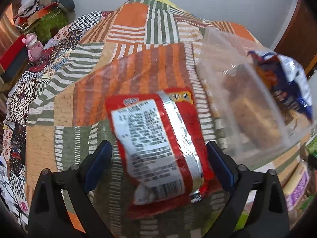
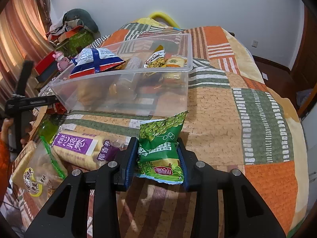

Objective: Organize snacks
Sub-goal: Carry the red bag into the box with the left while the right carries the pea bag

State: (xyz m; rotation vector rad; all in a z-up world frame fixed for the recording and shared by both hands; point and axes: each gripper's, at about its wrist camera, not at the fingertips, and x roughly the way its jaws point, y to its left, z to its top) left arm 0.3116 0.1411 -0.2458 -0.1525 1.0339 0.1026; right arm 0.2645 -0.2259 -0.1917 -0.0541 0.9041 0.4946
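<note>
My left gripper (image 1: 158, 148) is open around a red snack packet (image 1: 158, 148) with a white label; the packet lies between the fingers on the patchwork bedspread, and whether the right pad touches it I cannot tell. A clear plastic bin (image 1: 247, 103) stands just to its right, with a blue and white bag (image 1: 285, 79) sticking out. My right gripper (image 2: 157, 148) is shut on a green pea snack packet (image 2: 160, 144), held in front of the clear bin (image 2: 138, 95), which holds several snacks. The blue and white bag (image 2: 97, 59) rests on the bin's left rim.
A purple-labelled roll pack (image 2: 79, 148), a clear bag of biscuits (image 2: 35, 174) and a green bag (image 2: 47, 128) lie on the bed left of my right gripper. A pink toy (image 1: 33, 45) and cluttered boxes (image 1: 43, 17) stand beyond the bed's left edge.
</note>
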